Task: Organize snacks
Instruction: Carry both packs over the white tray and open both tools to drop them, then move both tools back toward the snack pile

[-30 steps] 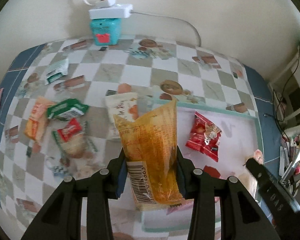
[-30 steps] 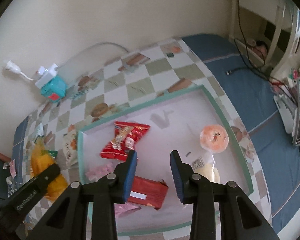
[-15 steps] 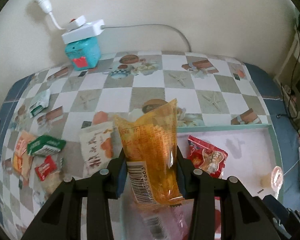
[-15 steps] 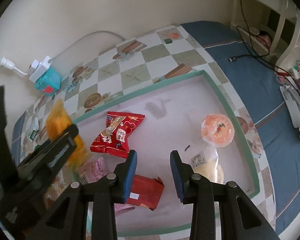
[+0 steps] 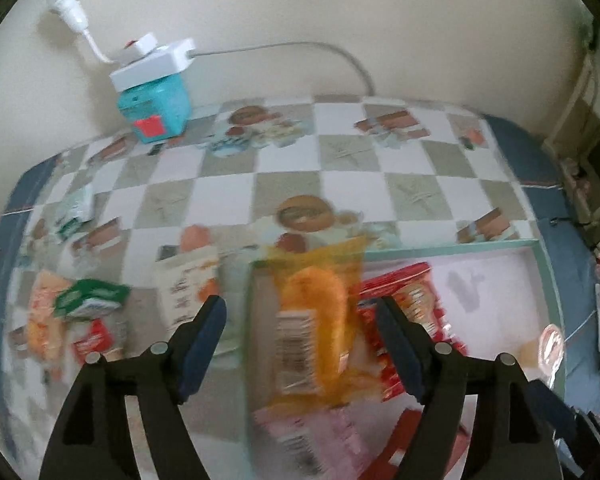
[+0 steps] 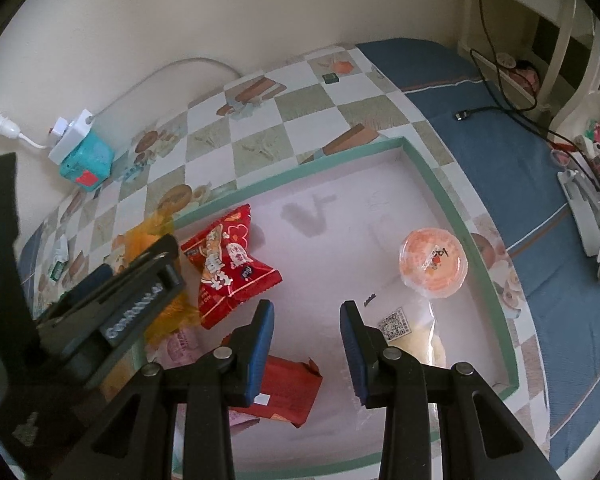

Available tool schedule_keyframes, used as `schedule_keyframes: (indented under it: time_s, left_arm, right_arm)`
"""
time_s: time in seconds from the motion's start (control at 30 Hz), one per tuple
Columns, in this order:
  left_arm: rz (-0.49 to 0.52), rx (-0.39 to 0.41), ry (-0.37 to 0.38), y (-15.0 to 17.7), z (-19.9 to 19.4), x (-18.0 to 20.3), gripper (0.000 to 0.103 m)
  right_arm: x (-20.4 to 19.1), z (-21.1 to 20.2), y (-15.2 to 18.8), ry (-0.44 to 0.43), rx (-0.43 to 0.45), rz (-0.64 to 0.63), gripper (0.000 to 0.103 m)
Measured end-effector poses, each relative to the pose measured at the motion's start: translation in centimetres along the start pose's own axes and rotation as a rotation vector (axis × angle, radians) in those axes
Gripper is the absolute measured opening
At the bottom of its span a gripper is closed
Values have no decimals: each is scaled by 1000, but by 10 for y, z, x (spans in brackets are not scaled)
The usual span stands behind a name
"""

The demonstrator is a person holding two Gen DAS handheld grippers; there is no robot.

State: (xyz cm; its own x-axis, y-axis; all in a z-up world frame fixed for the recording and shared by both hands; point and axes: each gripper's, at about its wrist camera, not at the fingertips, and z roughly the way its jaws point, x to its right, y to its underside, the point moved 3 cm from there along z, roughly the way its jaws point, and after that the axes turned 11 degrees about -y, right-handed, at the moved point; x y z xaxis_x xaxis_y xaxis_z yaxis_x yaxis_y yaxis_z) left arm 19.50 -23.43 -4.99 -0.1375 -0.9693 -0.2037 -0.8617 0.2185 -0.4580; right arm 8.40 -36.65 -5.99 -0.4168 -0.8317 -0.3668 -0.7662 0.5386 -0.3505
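Orange snack packet (image 5: 312, 328), blurred, sits mid-frame in the left wrist view over the tray's (image 5: 452, 247) left rim, against the red packet (image 5: 416, 300). Left gripper (image 5: 300, 340) jaws have just been opening and now stand wide; packet lies between them, pads clear of it, where a second ago they clamped it. Judged: release made, one more snack delivered. Right gripper (image 6: 306, 344) hovers narrow and empty above the tray. Loose snacks (image 5: 88, 300) remain at left.

The tablecloth (image 6: 260, 140) is checked white and grey-green, edged blue. The tray (image 6: 440, 184) is pale pink, rimmed teal; one packet (image 6: 228, 268) is red, another (image 5: 316, 312) orange.
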Motion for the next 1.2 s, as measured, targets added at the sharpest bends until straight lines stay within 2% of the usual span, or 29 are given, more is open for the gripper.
schedule_keyframes:
  time_s: [0.07,0.13,0.17,0.23,0.37,0.47,0.67,0.87,0.97,1.2]
  left_arm:
    - [-14,-23,-21,0,-5,-10,79]
    - [-32,-40,-26,0,-10,-22,92]
    - [-38,-44,-37,0,-14,-29,93]
    - [-54,-43,-55,1,-19,-39,93]
    - [-121,-63,-86,7,-28,-68,93]
    - [-165,-86,-104,16,-30,-90,94]
    - [-276,-107,-129,34,-38,-146,94]
    - [-342,-129,-197,61,-43,-197,94]
    - [-356,-132,-201,70,-45,-209,94]
    - [-364,-132,-220,84,-47,-231,94]
  right_arm:
    - [-3,-2,0,4,3,-6,37]
    - [-7,-3,0,5,6,-14,38]
    - [-9,-5,0,7,6,-18,38]
    - [-13,-8,0,13,10,-27,40]
    - [-19,-17,1,26,29,-38,63]
    - [-24,-26,2,36,47,-48,67]
    - [-26,-41,8,47,78,-39,85]
    - [-24,-47,16,53,81,-20,89]
    - [-29,-49,22,51,84,-23,99]
    - [-60,-41,35,35,68,-73,101]
